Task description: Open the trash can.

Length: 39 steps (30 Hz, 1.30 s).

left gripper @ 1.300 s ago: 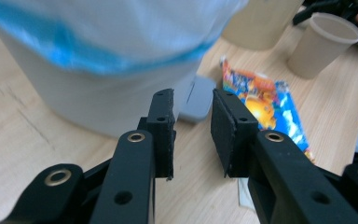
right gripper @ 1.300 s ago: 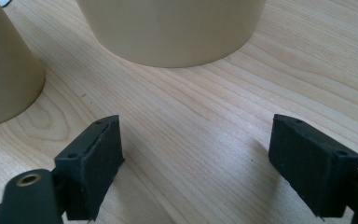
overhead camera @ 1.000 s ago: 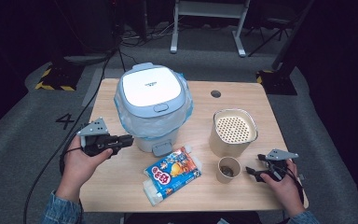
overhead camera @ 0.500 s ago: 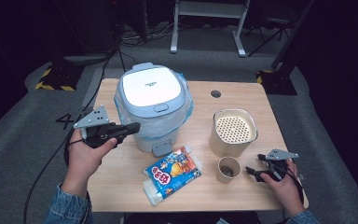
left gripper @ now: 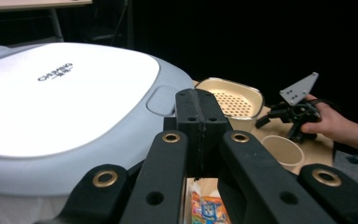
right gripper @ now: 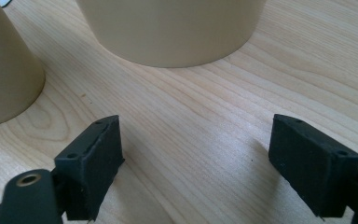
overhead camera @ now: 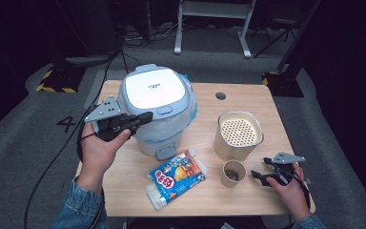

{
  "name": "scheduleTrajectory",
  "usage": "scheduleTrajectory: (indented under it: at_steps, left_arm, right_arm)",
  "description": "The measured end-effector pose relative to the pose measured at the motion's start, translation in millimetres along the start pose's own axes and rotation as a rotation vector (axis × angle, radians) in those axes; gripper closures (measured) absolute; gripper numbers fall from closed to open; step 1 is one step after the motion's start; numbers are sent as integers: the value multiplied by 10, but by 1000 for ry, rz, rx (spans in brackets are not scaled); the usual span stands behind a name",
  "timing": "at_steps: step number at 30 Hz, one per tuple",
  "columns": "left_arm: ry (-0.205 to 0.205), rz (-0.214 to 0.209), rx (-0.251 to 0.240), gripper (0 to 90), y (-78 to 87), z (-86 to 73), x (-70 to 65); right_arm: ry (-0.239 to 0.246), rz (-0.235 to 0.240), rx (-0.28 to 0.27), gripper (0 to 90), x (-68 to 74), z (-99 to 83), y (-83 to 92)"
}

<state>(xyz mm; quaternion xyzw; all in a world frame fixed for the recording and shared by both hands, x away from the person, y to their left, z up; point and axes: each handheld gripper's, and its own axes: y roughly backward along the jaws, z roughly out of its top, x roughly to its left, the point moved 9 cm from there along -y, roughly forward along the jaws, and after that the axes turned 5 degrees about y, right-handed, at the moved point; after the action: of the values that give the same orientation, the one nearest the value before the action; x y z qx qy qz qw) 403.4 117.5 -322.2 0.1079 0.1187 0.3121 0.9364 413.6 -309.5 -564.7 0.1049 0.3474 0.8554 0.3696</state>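
Snack bag (left gripper: 204,208) mostly hidden behind left tool (left gripper: 198,119); cup contents unclear.

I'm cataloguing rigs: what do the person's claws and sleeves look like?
Both the left claw and right claw are black with two blocky jaws, brass-ringed pivots, and a grey three-cornered plate on top. A black cable trails from the left. Sleeves are blue denim.

Open tabletop (overhead camera: 205,119) between bin (overhead camera: 157,107) and strainer pot (overhead camera: 238,136).

bin lid (left gripper: 56,93): small grey brand word, unreadable | floor (overhead camera: 66,125): white "4"
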Motion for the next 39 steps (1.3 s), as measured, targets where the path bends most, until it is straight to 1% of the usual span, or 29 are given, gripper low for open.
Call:
scheduleTrajectory:
  at_steps: [3, 4, 5, 6, 9, 10, 12, 14, 15, 18, 22, 25, 26, 27, 30, 31, 34, 37, 38, 39]
  left_arm:
    - [4, 13, 1, 900, -69, 29, 10]
    - [4, 13, 1, 900, -69, 29, 10]
    - [3, 21, 2, 900, -129, 46, 26]
    - [3, 21, 2, 900, -129, 46, 26]
    - [4, 31, 26, 900, -233, 38, 59]
    - [4, 31, 26, 900, -233, 38, 59]
    - [-4, 45, 45, 900, -297, 26, 78]
    - [-1, 48, 47, 900, -315, 24, 79]
    - [-9, 59, 62, 900, -341, 17, 93]
    - [-7, 62, 63, 900, -367, 26, 102]
    - [-16, 74, 73, 900, -379, 39, 117]
    - [-25, 79, 87, 900, -399, 55, 122]
    - [-34, 89, 102, 900, -398, 62, 126]
    - [-38, 96, 107, 900, -396, 66, 130]
    - [-40, 103, 114, 900, -398, 71, 134]
    - [-42, 111, 111, 900, -404, 73, 137]
    - [-41, 114, 118, 900, -404, 74, 140]
    - [-70, 136, 141, 900, -406, 87, 147]
    - [-70, 136, 141, 900, -406, 87, 147]
    - [-85, 153, 154, 900, -409, 95, 157]
  right_arm:
    - [-1, 0, 0, 177, 0, 0, 0]
    - [-1, 0, 0, 177, 0, 0, 0]
    - [0, 0, 0, 177, 0, 0, 0]
    - [0, 0, 0, 177, 0, 0, 0]
    - [-1, 1, 0, 177, -1, 0, 0]
    - [-1, 1, 0, 177, -1, 0, 0]
    - [-1, 1, 0, 177, -1, 0, 0]
    - [-1, 1, 0, 177, -1, 0, 0]
    - [-1, 1, 0, 177, -1, 0, 0]
    - [0, 1, 0, 177, -1, 0, 0]
    - [0, 1, 0, 177, -1, 0, 0]
    - [-1, 1, 0, 177, -1, 0, 0]
    - [-1, 1, 0, 176, 0, 0, 0]
    - [0, 1, 0, 177, -1, 0, -1]
    - [0, 1, 0, 177, -1, 0, -1]
    - [-1, 1, 0, 177, -1, 0, 0]
    - [-1, 1, 0, 177, 0, 0, 0]
    - [0, 0, 0, 177, 0, 0, 0]
    - [0, 0, 0, 177, 0, 0, 0]
    - [0, 0, 0, 177, 0, 0, 0]
